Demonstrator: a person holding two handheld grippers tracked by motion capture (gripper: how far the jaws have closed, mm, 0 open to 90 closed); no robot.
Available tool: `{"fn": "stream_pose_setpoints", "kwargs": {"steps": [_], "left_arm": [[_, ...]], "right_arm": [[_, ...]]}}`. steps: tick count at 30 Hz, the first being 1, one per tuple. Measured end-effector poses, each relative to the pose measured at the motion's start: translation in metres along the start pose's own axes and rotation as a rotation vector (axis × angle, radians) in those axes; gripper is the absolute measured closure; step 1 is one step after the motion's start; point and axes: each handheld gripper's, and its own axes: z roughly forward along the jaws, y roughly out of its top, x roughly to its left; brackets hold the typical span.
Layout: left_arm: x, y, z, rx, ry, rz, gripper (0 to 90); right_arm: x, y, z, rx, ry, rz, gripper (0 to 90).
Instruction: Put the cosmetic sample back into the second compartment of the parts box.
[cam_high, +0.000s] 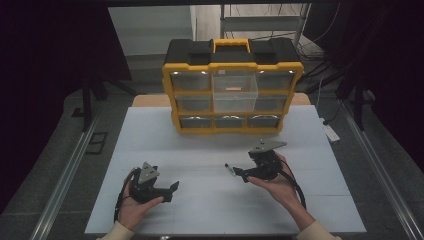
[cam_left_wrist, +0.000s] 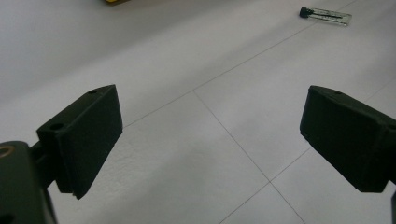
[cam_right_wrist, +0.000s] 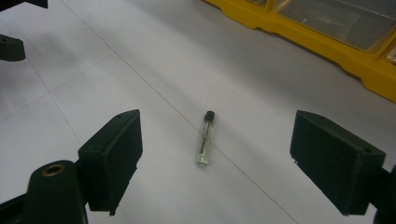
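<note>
On the white worktop (cam_high: 200, 200) our wide-open right gripper (cam_right_wrist: 215, 161) straddles the small glass vial (cam_right_wrist: 205, 138), which we judge may roll away if a jaw nudges it.

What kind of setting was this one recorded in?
Probably a lab or recording rig: a white table between dark curtains, a yellow drawer organizer, and cables on the floor behind.

Open white table (cam_high: 210, 200) between the left gripper (cam_high: 172, 190) and right gripper (cam_high: 239, 173); passage unobstructed apart from a small glass vial (cam_right_wrist: 206, 137) lying flat just ahead of the right gripper's spread jaws. The yellow organizer (cam_high: 232, 85) blocks the far side, its one clear drawer (cam_high: 235, 92) protruding forward.
</note>
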Motion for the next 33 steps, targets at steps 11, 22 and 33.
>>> {"fn": "stream_pose_setpoints", "kwargs": {"steps": [11,22,33], "left_arm": [[0.000,0.000,0.000,-0.001,-0.002,0.001,6.4],[-0.001,0.000,0.000,0.006,0.001,0.005,6.6],[-0.001,0.000,0.000,0.008,0.001,0.010,6.7]], "right_arm": [[0.002,0.003,0.015,0.038,-0.005,-0.012,17.5],[0.001,0.004,0.033,0.085,-0.016,-0.010,17.6],[0.002,0.005,0.053,0.141,-0.030,-0.023,20.1]]}}
